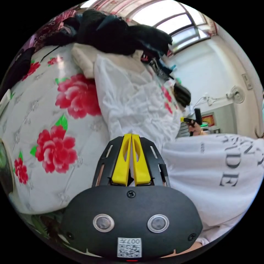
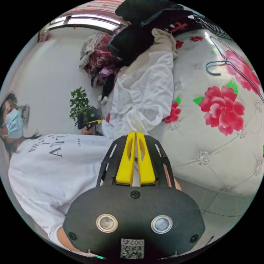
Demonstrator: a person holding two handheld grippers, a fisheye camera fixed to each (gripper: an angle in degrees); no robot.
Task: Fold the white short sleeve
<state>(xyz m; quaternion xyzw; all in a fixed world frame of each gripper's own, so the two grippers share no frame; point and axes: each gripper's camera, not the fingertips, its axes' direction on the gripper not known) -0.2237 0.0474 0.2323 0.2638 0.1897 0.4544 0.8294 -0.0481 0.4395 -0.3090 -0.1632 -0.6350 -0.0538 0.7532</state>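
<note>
In the left gripper view the left gripper [image 1: 131,137] has its two yellow jaws pressed together at the tips, pinching the near hem of the white short sleeve shirt [image 1: 132,101]. In the right gripper view the right gripper [image 2: 135,136] has its yellow jaws clenched the same way on the opposite end of that hem [image 2: 143,93]. The shirt lies spread and wrinkled on the mattress [image 1: 41,110], a white quilted surface printed with red flowers, its far end reaching a cream garment [image 1: 82,59] and a heap of dark clothes [image 1: 118,33] piled beyond. In the right gripper view a wire hanger [image 2: 220,62] lies on the mattress beside the shirt, and a small green plant [image 2: 79,104] stands against the wall. The person's torso in a white printed top [image 1: 220,170] is just beside both grippers. Each view also catches the other gripper near the shirt's edge, a small black and yellow shape. A window [image 1: 178,22] glows behind the pile.
</note>
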